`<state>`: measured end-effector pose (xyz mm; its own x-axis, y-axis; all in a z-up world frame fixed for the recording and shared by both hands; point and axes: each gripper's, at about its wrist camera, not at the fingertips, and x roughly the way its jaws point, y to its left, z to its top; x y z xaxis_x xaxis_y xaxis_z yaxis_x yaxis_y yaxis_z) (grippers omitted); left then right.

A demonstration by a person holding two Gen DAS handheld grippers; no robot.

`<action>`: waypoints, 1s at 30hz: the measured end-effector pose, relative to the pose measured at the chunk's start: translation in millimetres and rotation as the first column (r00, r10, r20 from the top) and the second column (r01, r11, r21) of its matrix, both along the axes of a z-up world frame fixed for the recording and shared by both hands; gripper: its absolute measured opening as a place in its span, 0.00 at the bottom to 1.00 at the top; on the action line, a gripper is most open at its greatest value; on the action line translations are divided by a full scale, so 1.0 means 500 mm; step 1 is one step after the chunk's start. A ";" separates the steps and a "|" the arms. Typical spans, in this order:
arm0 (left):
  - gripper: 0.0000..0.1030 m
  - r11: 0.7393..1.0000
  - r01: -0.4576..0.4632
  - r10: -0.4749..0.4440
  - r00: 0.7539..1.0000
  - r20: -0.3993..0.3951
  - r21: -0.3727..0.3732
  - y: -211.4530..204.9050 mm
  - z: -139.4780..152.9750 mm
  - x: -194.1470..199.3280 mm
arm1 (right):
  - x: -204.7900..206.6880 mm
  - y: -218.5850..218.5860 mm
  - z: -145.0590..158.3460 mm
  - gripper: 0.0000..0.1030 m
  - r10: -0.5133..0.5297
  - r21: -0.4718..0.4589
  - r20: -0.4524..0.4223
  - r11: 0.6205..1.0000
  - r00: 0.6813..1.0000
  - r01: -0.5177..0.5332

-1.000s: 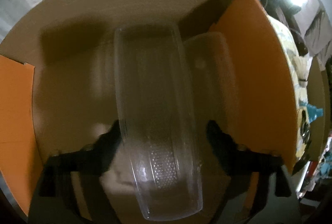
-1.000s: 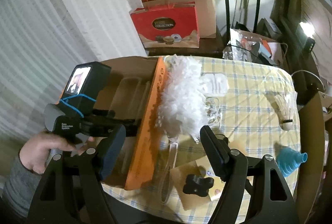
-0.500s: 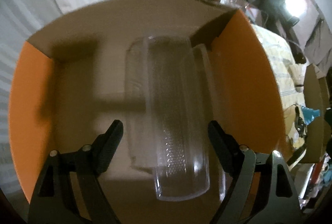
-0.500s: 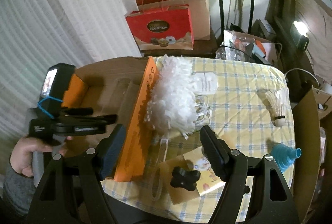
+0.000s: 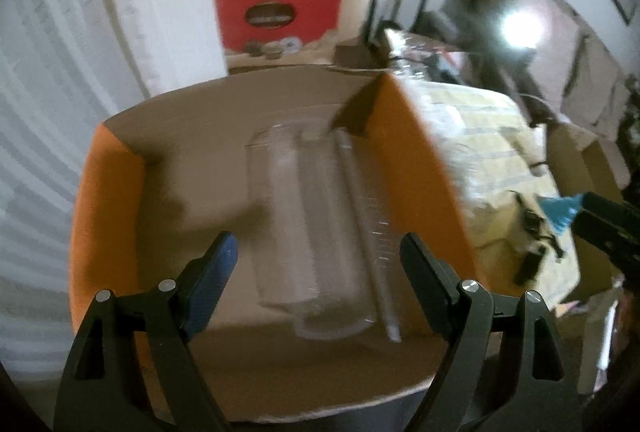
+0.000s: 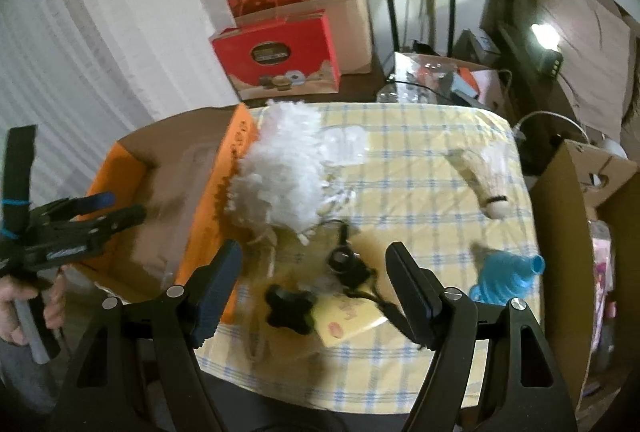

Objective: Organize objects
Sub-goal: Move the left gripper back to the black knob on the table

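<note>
From the left wrist view, the left gripper (image 5: pixel 316 252) hangs above the orange-sided cardboard box (image 5: pixel 420 168), its jaws spread wide and holding nothing. Below them a clear plastic container (image 5: pixel 312 228) lies on its side on the box floor, lengthwise along the right wall, with a thinner clear piece (image 5: pixel 372 232) just beside it — probably laid flat so that both sit low and leave the left half of the box free for more things. The jaws touch neither piece.

From the right wrist view, the right gripper (image 6: pixel 314 288) is over the near edge of the table (image 6: pixel 420 160) with its checked cloth, jaws likewise wide apart and empty. Beneath and ahead of them lie the loose things yet to be sorted: a black knob (image 6: pixel 288 308) on a yellow card (image 6: pixel 352 316), a black corded item (image 6: pixel 348 264), a white fluffy duster (image 6: pixel 284 176) leaning against the box's outer wall, a blue funnel (image 6: pixel 508 276) and a shuttlecock (image 6: pixel 488 180) well apart to the right. The knob looks the nearest candidate — a judgement only.
</note>
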<state>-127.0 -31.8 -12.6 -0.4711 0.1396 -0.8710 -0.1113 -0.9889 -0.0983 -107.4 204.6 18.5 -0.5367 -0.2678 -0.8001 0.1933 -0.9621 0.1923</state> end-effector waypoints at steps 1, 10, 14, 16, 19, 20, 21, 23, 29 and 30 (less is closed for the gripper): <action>0.79 1.000 0.014 -0.014 1.000 -0.005 0.017 0.008 0.004 0.007 | 0.003 0.010 -0.001 0.74 -0.008 -0.002 0.001 1.000 1.000 0.008; 0.79 0.979 0.124 -0.124 0.992 -0.006 0.159 0.104 0.020 0.034 | 0.025 0.060 -0.012 0.74 -0.041 0.021 0.000 0.999 0.999 0.041; 0.79 0.973 0.157 -0.157 0.988 -0.013 0.170 0.147 0.016 0.042 | 0.035 0.080 -0.020 0.73 -0.045 0.025 0.002 0.999 0.999 0.045; 0.79 0.969 0.174 -0.175 0.985 -0.012 0.174 0.169 0.013 0.045 | 0.037 0.086 -0.024 0.68 -0.045 0.034 0.007 0.998 0.999 0.045; 0.79 0.964 0.200 -0.200 0.980 -0.015 0.176 0.196 0.013 0.050 | 0.041 0.096 -0.035 0.61 -0.039 0.039 0.017 0.998 0.999 0.038; 0.79 0.962 0.209 -0.209 0.978 -0.015 0.178 0.206 0.012 0.051 | 0.043 0.100 -0.039 0.61 -0.037 0.042 0.021 0.998 0.999 0.036; 0.79 0.959 0.216 -0.217 0.976 -0.014 0.182 0.215 0.012 0.051 | 0.046 0.104 -0.044 0.60 -0.036 0.045 0.025 0.998 0.999 0.035; 0.79 0.955 0.229 -0.232 0.973 -0.009 0.188 0.234 0.010 0.051 | 0.048 0.111 -0.054 0.58 -0.033 0.049 0.032 0.998 0.999 0.031; 0.68 0.948 0.268 -0.274 0.962 0.012 0.171 0.286 -0.005 0.045 | 0.052 0.118 -0.090 0.43 -0.004 0.072 0.060 0.997 0.998 -0.001; 0.67 0.948 0.272 -0.279 0.960 0.017 0.165 0.294 -0.009 0.043 | 0.052 0.119 -0.094 0.43 0.001 0.073 0.061 0.997 0.998 -0.006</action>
<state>-105.4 115.0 -17.0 -0.3605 0.3972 -0.8440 -0.3701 -0.8914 -0.2615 -81.3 264.0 -28.7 -0.4852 -0.2088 -0.8491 0.1868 -0.9734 0.1326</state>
